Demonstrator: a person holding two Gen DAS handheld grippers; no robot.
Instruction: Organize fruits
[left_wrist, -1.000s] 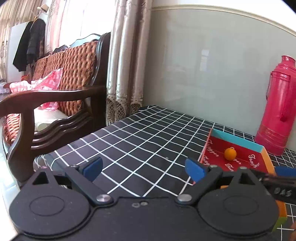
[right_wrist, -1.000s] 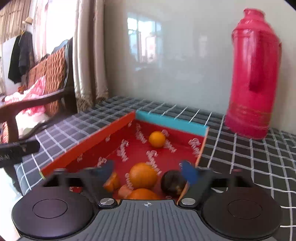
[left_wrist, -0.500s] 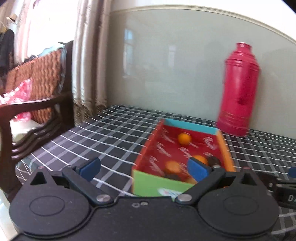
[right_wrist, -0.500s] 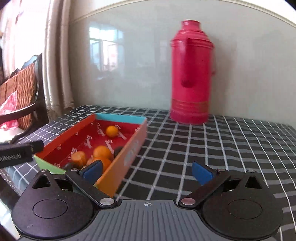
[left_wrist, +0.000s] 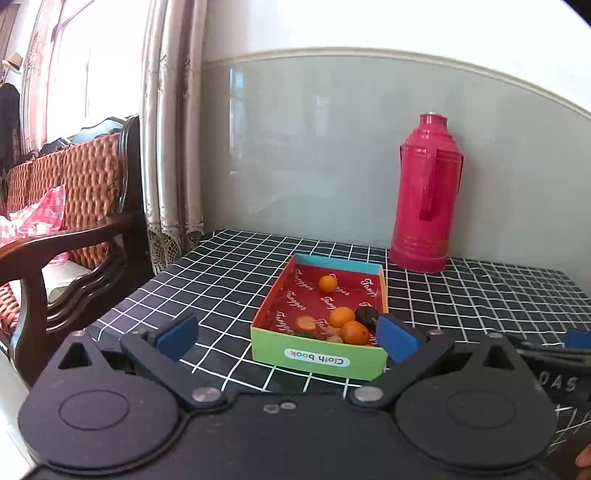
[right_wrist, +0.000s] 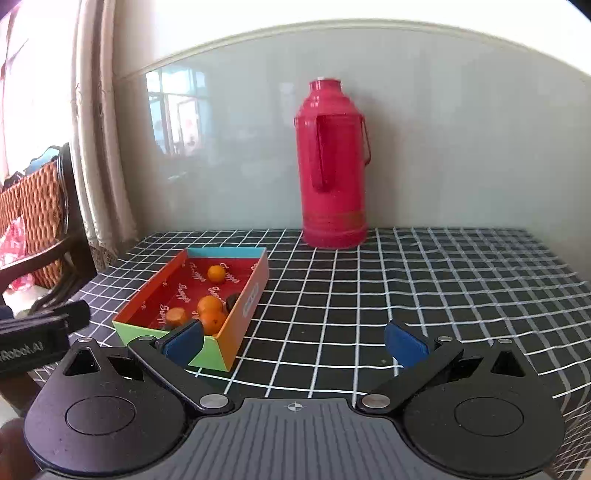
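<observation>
Checked tablecloth (left_wrist: 229, 280), glossy wall (left_wrist: 332, 147)

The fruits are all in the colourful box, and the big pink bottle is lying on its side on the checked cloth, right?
Not quite. The pink bottle stands upright on the checked cloth, as the right wrist view shows. The fruits are indeed in the colourful box.

A shallow open box (left_wrist: 319, 360), red inside with white script, green at its near end wall, orange along one side and blue at the far end, is seen at lower centre of the left wrist view. Several oranges (left_wrist: 341, 316) and one dark round fruit (left_wrist: 365, 314) are gathered toward its near end; one small orange (left_wrist: 327, 283) lies apart near the far end.
</observation>
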